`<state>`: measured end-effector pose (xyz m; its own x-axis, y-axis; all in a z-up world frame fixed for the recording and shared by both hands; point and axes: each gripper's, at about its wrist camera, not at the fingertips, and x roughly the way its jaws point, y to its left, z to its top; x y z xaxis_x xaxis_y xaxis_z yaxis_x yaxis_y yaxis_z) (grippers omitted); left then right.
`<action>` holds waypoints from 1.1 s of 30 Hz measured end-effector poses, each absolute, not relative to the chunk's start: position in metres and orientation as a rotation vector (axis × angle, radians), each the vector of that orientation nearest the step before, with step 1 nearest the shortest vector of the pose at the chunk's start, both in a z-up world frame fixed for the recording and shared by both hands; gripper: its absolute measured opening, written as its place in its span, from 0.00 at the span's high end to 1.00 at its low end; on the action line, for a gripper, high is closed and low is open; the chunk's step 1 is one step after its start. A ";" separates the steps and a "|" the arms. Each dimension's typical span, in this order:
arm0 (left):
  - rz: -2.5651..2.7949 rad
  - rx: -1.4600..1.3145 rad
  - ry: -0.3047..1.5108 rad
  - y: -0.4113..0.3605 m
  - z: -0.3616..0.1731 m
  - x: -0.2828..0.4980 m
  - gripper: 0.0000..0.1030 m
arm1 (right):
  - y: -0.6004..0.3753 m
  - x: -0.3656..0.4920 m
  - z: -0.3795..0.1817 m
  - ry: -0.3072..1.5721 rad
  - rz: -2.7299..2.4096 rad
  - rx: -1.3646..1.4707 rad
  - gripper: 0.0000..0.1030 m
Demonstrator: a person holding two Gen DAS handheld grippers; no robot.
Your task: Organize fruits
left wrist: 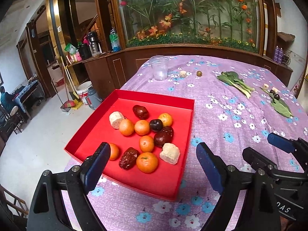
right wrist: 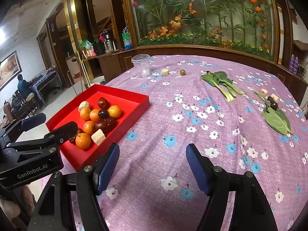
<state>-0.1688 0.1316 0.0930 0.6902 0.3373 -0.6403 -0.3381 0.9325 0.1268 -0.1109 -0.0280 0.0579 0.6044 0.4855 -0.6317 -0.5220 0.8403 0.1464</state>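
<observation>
A red tray (left wrist: pixel 134 96) (right wrist: pixel 134 98) sits at the table's left edge. It holds several oranges (left wrist: pixel 147 162), red dates (left wrist: pixel 140 112), a dark plum (left wrist: pixel 156 125) and pale banana chunks (left wrist: pixel 170 153). My left gripper (left wrist: pixel 152 165) is open and empty, just above the tray's near side; it also shows in the right wrist view (right wrist: pixel 52 123). My right gripper (right wrist: pixel 153 165) is open and empty over bare cloth to the right of the tray. Loose at the far side lie a small green fruit (right wrist: pixel 182 72), a banana chunk (right wrist: pixel 165 72) and, at right, a dark plum (right wrist: pixel 274 105) with more chunks.
The table has a purple flowered cloth (right wrist: pixel 192 134). A clear plastic cup (right wrist: pixel 142 65) stands at the far left. Bok choy (right wrist: pixel 221 84) and a green leaf (right wrist: pixel 277 122) lie at right. A wooden cabinet with a flower display stands behind the table.
</observation>
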 end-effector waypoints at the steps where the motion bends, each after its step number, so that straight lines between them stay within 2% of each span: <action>1: 0.376 0.000 0.717 0.130 0.092 -0.168 0.13 | -0.029 -0.111 0.057 0.716 0.582 -0.055 0.26; 22: 0.353 -0.018 0.728 0.124 0.083 -0.158 0.13 | -0.033 -0.104 0.042 0.749 0.574 -0.056 0.24; 33: 0.422 -0.054 0.556 0.137 0.106 -0.184 0.11 | -0.014 -0.123 0.050 0.703 0.588 -0.127 0.21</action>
